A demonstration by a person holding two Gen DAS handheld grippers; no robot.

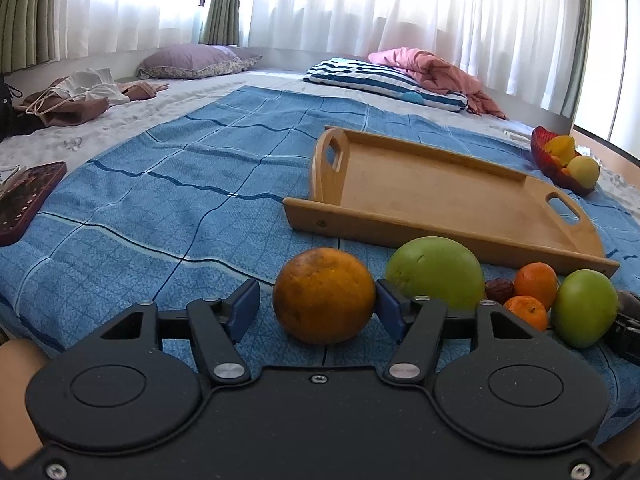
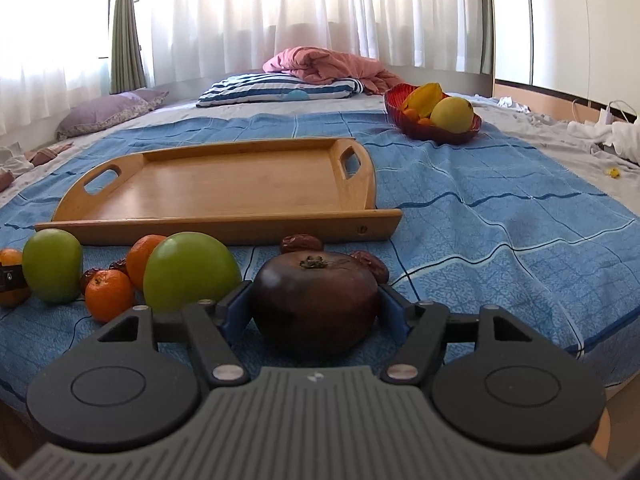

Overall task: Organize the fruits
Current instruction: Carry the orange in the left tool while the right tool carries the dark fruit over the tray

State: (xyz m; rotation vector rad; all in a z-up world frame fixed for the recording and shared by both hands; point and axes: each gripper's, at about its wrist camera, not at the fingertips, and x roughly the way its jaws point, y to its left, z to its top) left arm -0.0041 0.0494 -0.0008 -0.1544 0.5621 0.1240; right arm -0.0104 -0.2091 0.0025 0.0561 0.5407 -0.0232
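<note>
Fruit lies in a loose cluster on a blue checked bedspread (image 1: 168, 184), just in front of a shallow wooden tray with cut-out handles (image 1: 424, 184). Left wrist view: the left gripper (image 1: 318, 306) straddles a round, dull orange fruit (image 1: 324, 295); its jaws stand apart, the left blue pad (image 1: 245, 309) clear of the skin with a visible gap, the right pad at or just beside it. To the right sit a large green fruit (image 1: 436, 270), two small bright tangerines and a second green fruit (image 1: 585, 307). Right wrist view: the right gripper (image 2: 316, 306) brackets a dark purple-brown round fruit with a dried calyx (image 2: 315, 300); the jaws are wide, both blue pads close against its sides, firm contact cannot be told. A red bowl of yellow fruit (image 2: 432, 114) stands well beyond the tray.
</note>
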